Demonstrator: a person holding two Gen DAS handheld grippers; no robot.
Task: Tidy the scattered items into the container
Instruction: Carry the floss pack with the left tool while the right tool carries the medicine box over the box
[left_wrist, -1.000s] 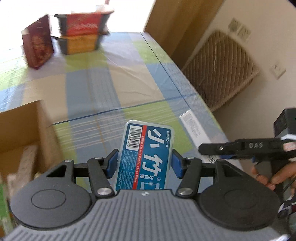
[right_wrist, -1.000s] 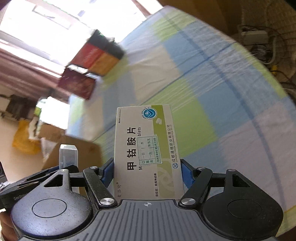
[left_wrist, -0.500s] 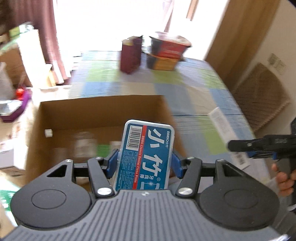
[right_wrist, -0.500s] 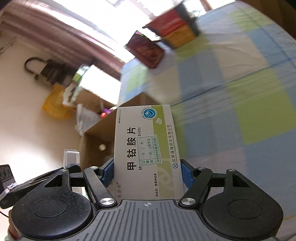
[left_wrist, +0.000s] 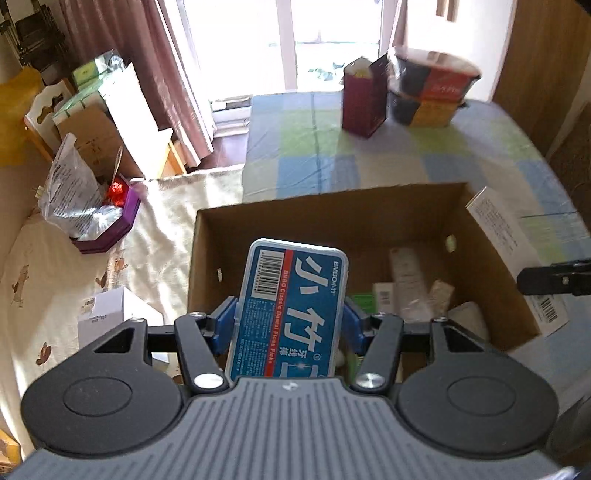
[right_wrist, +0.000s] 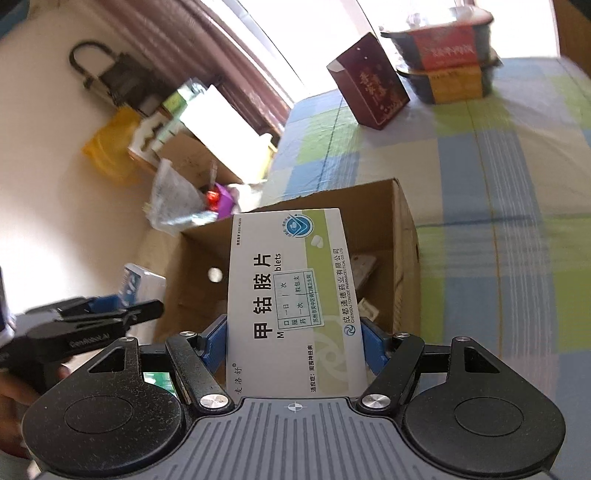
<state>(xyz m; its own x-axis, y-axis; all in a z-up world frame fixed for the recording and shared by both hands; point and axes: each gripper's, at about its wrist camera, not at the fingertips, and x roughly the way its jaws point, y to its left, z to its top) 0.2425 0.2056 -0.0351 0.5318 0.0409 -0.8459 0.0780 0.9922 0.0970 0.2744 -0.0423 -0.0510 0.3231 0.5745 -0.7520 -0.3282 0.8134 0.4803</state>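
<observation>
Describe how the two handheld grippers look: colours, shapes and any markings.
Both look alike: a grey ribbed body, black linkage arms with silver screws, round black discs either side, and blue finger pads. The left gripper, seen side-on, carries pale lettering on its black body. No sleeves or cables are visible.

Left gripper (left_wrist: 288, 328), right gripper (right_wrist: 293, 341): jaws clamped, level

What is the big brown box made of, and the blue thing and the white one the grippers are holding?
Big brown box: corrugated cardboard by its look, matte brown, raw cut edges. Blue floss case: probably hard plastic, with rounded clear rim and glossy printed label. White medicine box: thin paperboard, smooth and printed, with sharp folded corners.
</observation>
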